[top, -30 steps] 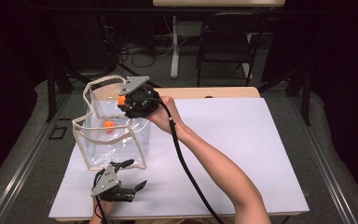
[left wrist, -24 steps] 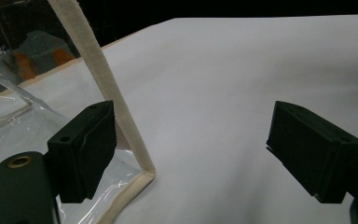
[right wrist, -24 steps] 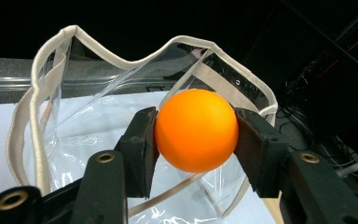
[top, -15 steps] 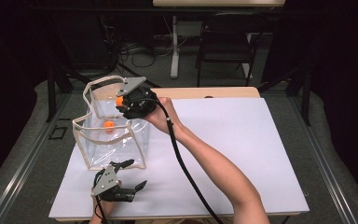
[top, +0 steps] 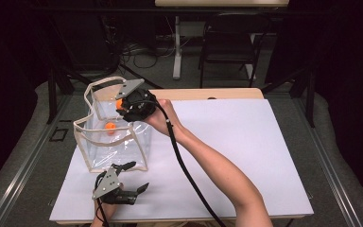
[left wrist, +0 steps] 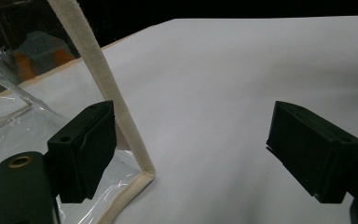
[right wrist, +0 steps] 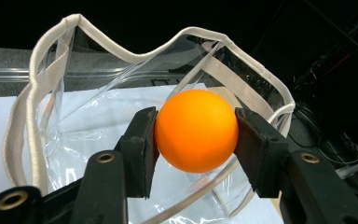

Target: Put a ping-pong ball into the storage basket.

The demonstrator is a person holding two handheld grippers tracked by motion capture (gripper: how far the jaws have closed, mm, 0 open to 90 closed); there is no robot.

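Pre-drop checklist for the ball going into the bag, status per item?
1. Orange ball clamped between right gripper jaws: ok.
2. Ball over the mouth of the clear bag: ok, seen in the right gripper view.
3. Bag mouth open, cream rim spread: ok.
4. Bag already holds another orange ball, room beside it: ok.
5. Left gripper steadying the bag: not ok, jaws open beside the bag's corner edge.
6. Bag standing upright on the white table: ok.

clear bag point(top: 116, 142) blocks the table's point(top: 246, 142) left; right open.
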